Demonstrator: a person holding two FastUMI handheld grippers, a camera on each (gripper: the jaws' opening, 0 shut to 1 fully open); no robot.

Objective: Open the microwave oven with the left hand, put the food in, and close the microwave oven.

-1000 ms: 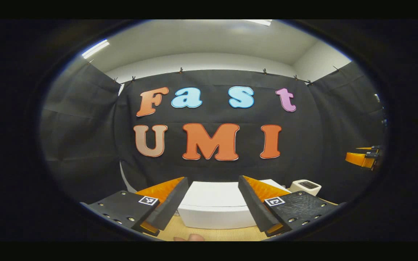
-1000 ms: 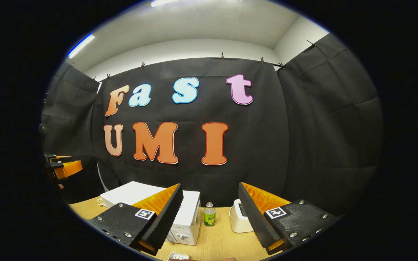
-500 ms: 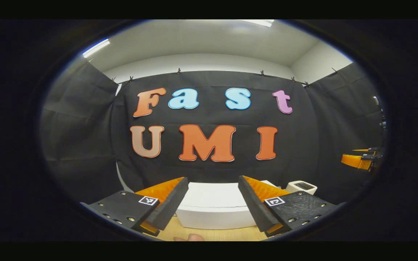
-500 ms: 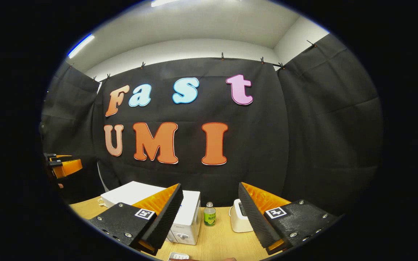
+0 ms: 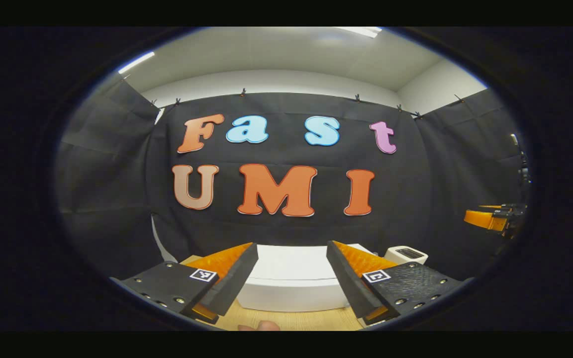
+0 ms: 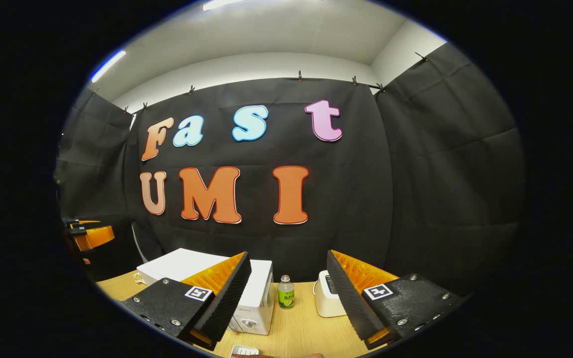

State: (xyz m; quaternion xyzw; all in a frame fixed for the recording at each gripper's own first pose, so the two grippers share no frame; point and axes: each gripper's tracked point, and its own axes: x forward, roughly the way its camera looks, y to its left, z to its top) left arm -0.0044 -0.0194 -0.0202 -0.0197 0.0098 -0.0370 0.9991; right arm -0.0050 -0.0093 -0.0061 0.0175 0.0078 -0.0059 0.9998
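Hovering with left gripper spread apart and empty, facing microwave straight ahead, nearer than right gripper, likewise spread and empty.

On the pale wooden desk, the boxy white microwave oven stands left of a small green-labelled bottle, with a white toaster right of the bottle, all before the booth's cloth wall.
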